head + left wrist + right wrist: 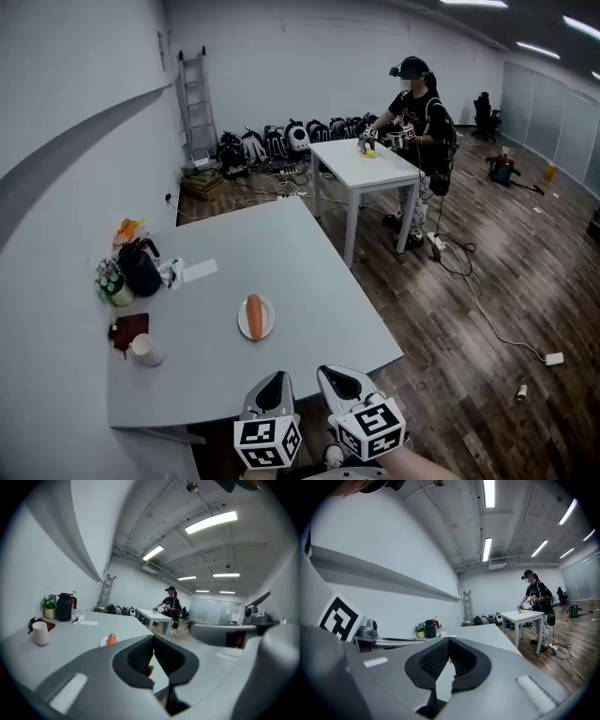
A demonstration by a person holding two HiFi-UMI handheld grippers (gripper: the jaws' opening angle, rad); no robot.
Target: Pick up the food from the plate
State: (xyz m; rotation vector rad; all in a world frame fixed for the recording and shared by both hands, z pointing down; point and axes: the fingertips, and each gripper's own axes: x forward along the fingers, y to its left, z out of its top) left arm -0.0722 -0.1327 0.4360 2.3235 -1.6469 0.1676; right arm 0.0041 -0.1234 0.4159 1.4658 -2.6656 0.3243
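Observation:
An orange sausage-like piece of food [255,316] lies on a small white plate [243,323] near the middle of the grey table [309,281]. In the left gripper view the food [111,639] pokes up just left of the jaws. My left gripper [275,378] hangs over the table's front edge, short of the plate, its jaws shut with nothing between them [153,638]. My right gripper [335,372] is beside it, to the right, also shut and empty [449,641]. Neither touches the plate.
At the table's left stand a black jug [139,267], a small plant pot [112,283], a white cup [145,350], a dark red pad [129,328] and a paper [199,271]. Farther back, a person [420,117] works at a white table [361,161]. A ladder [195,103] leans on the wall.

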